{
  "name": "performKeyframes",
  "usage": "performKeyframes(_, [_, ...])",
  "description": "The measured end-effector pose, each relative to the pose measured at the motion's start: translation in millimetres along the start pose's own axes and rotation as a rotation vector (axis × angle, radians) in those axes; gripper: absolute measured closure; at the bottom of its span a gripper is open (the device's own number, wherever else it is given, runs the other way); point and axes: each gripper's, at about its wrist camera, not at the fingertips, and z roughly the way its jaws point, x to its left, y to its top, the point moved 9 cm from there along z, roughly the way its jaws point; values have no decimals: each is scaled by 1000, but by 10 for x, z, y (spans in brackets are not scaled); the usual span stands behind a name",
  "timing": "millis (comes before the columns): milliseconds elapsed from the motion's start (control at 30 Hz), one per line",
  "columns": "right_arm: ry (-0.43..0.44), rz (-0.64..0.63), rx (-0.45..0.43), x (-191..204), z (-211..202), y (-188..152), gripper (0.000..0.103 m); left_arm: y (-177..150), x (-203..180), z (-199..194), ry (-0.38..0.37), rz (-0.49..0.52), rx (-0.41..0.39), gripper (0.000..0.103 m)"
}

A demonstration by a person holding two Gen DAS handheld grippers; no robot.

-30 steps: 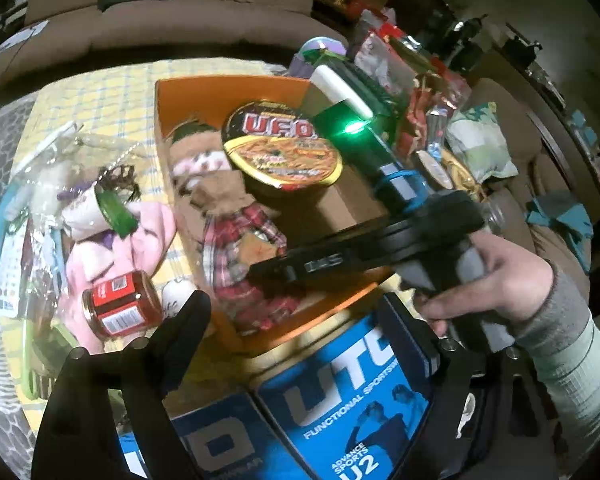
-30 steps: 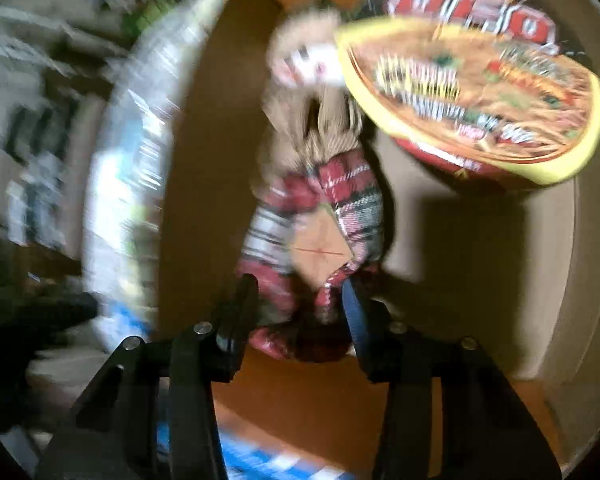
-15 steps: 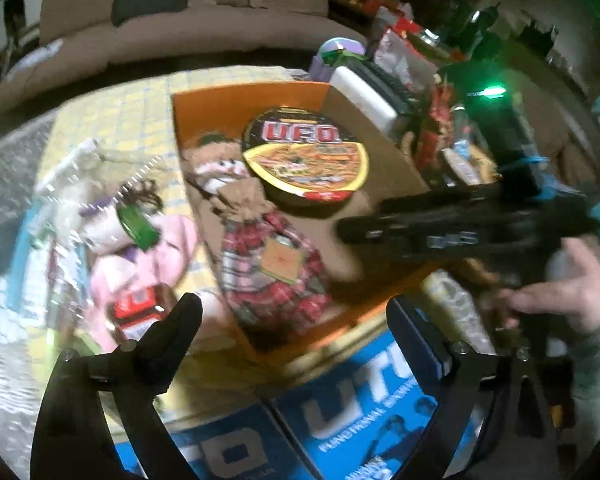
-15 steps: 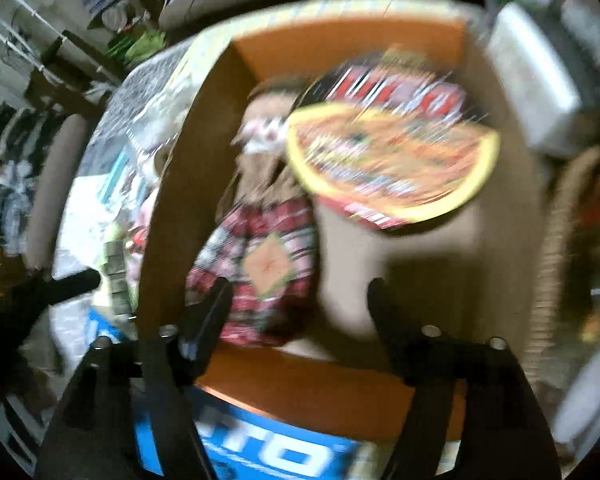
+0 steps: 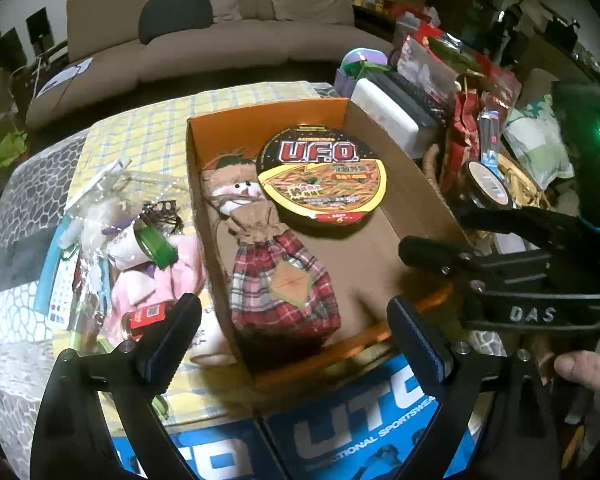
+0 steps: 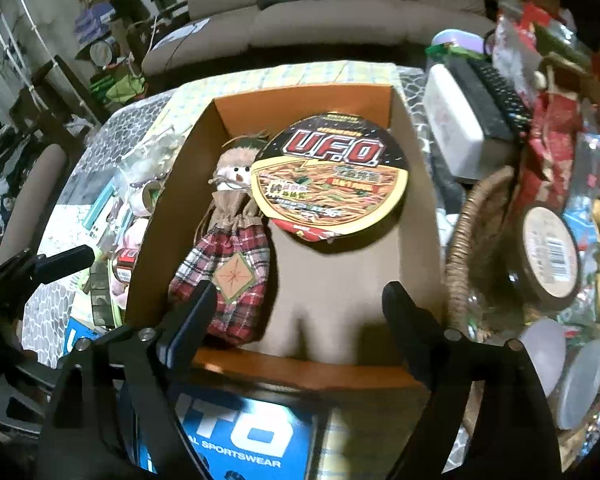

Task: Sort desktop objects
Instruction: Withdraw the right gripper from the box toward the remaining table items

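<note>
Inside the orange cardboard box (image 5: 400, 200) on the tabletop (image 5: 140, 136): plaid-dressed rag doll (image 5: 276, 264) along the left wall, U.F.O. noodle bowl (image 5: 322, 178) at the far right, touching the doll's head. Left gripper (image 5: 294, 330) spread wide above the box's near edge, empty. Right gripper (image 6: 300, 312) opening over the near wall, nothing between the jaws, doll's skirt just beside its left finger (image 6: 188, 320).

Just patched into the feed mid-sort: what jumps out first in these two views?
The orange cardboard box in the middle, holding a round U.F.O. noodle bowl toward its far end and a plaid-skirted scarecrow doll lying along its left side. The right tongs are opening, empty, above the box's near edge. To the box's left, a clutter of small items, including a pink plush.
</note>
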Motion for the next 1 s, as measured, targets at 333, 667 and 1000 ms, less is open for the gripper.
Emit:
performKeyframes(333, [-28,-9,-31,-188,-154,-72,3,-44,-156,87,23,-15,15,0])
performKeyframes(667, [-14,-12,-57,-210,-296,-177,0,-135,-190,73,41,-31,26,0])
performKeyframes(1000, [-12,-31,-89,-4,-661,-402,0,-326,-296,-311,26,-3,-8,0])
